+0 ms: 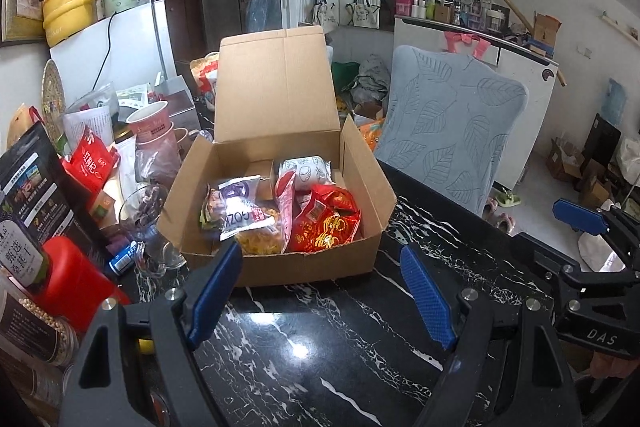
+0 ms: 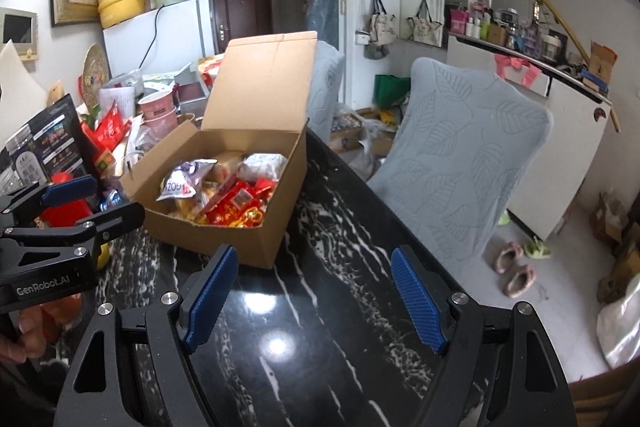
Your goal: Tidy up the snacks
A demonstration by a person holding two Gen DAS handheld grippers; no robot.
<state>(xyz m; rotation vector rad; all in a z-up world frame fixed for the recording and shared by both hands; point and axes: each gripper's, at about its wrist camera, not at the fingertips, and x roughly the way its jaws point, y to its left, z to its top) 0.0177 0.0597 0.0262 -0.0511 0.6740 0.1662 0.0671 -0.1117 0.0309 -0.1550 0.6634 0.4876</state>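
We read the packing step as largely done: the brown cardboard box (image 1: 280, 227) sits mid-frame on the black white-veined marble table (image 1: 320, 347), lid flap upright, holding the snacks, among them a red foil snack bag (image 1: 324, 223), a white-and-purple packet (image 1: 240, 203) and a yellow crisp bag (image 1: 260, 241).

The left gripper (image 1: 320, 291), low centre of its view, has jaws spread with nothing between them; the right gripper (image 2: 312, 291) likewise, released and empty. Both hang above bare tabletop just short of the box.

Next move, in our judgement: fold the lid down, which needs one gripper reaching past the snacks to the flap.

Clutter crowds the left of frame: a red pouch (image 1: 90, 159), pink paper cups (image 1: 154, 131). A grey-blue leaf-patterned chair (image 1: 448, 131) stands at right.
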